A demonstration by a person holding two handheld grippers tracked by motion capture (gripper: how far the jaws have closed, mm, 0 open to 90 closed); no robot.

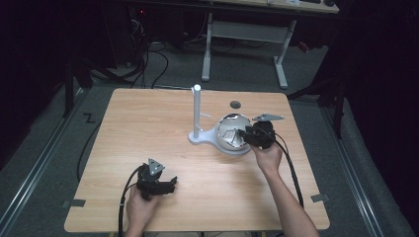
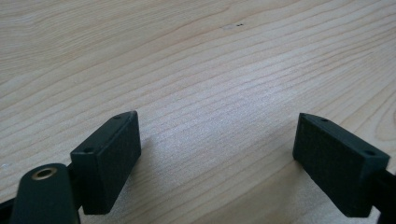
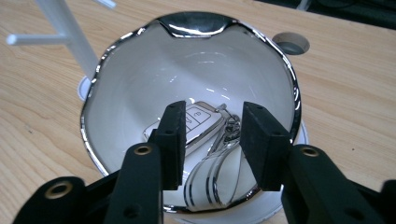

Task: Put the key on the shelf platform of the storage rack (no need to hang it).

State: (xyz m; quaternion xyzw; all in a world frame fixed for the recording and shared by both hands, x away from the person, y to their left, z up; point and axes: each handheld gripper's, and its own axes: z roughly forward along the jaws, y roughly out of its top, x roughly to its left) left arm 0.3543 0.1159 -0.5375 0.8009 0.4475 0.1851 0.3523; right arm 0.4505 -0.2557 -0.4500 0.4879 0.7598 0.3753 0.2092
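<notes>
The right gripper view is looking into a white bowl (image 3: 140, 84) with a shiny silver rim. A car key (image 3: 198, 122) is lying at the bottom of the bowl, and its striped strap (image 3: 212, 179) is curling up toward the camera. The right gripper (image 3: 211, 140) is hanging just over the bowl with its jaws partly apart. The key and strap are sitting in the gap, but the pads are not pressing on them.

In the high view, the bowl (image 1: 228, 123) is sitting on a white stand (image 1: 197, 116) with a tall post, near the middle of the wooden table (image 1: 148, 123). The left gripper (image 1: 167, 185) is resting low over bare wood, well apart from the bowl, with its jaws wide apart and nothing between them.

It looks like the key is being dropped off in the bowl. To do this well, the person should be opening the jaws enough to clear the strap, then lifting straight up. Moving sideways could catch the strap loop or bump the thin rim and tip the stand. The left gripper is best staying out of the way.
</notes>
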